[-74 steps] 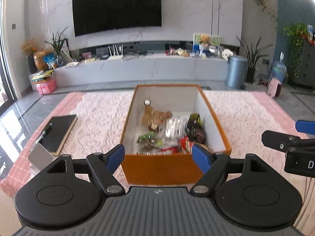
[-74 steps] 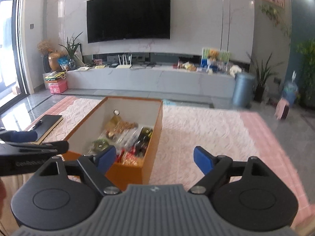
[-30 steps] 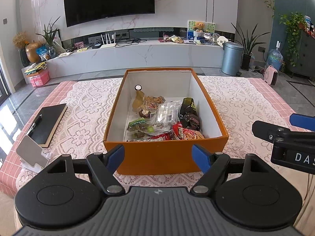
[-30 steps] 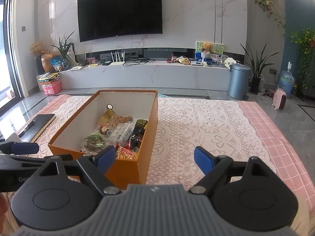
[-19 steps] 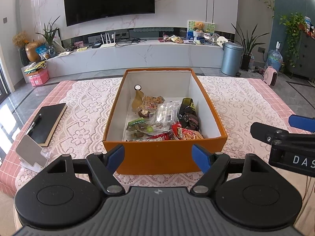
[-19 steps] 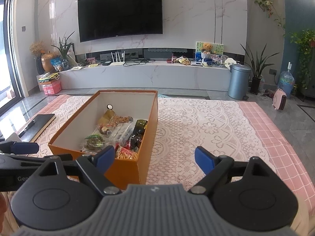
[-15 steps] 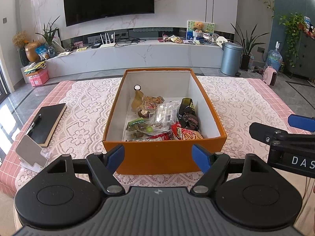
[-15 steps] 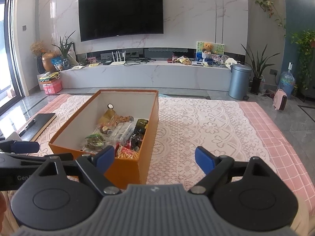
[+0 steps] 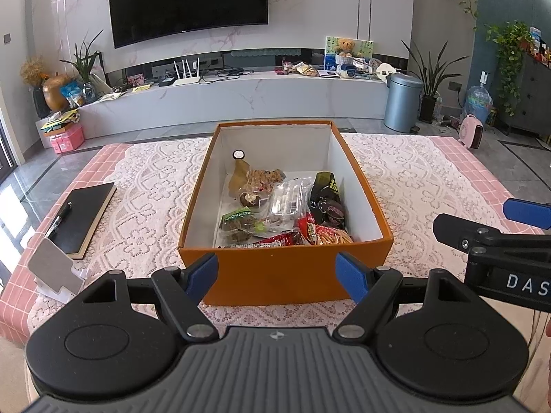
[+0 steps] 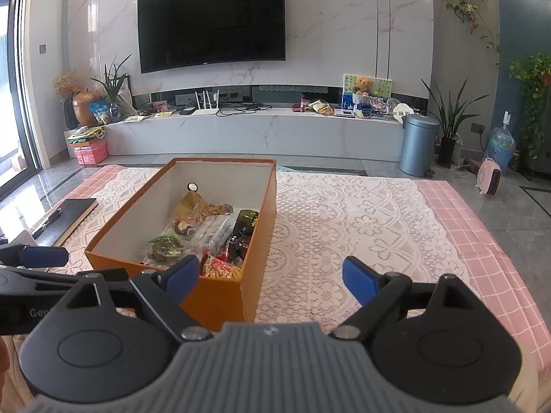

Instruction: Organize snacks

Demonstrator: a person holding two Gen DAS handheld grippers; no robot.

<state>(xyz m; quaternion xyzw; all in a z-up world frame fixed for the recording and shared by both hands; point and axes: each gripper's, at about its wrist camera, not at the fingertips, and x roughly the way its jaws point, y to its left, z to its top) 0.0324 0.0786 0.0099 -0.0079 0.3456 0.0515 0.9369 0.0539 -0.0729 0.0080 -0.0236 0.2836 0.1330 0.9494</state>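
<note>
Orange box (image 9: 275, 275) near wall hides snacks (image 9: 286, 206); right tool (image 9: 509, 234) cropped.

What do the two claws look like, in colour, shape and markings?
Both are alike: the left claw and the right claw have black linkage arms, blue finger pads, round black discs and a ribbed grey body. White letters "DAS" mark the right claw's side.

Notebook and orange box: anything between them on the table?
Nothing but bare lace tablecloth between notebook and orange box, clearest in the left wrist view.
</note>
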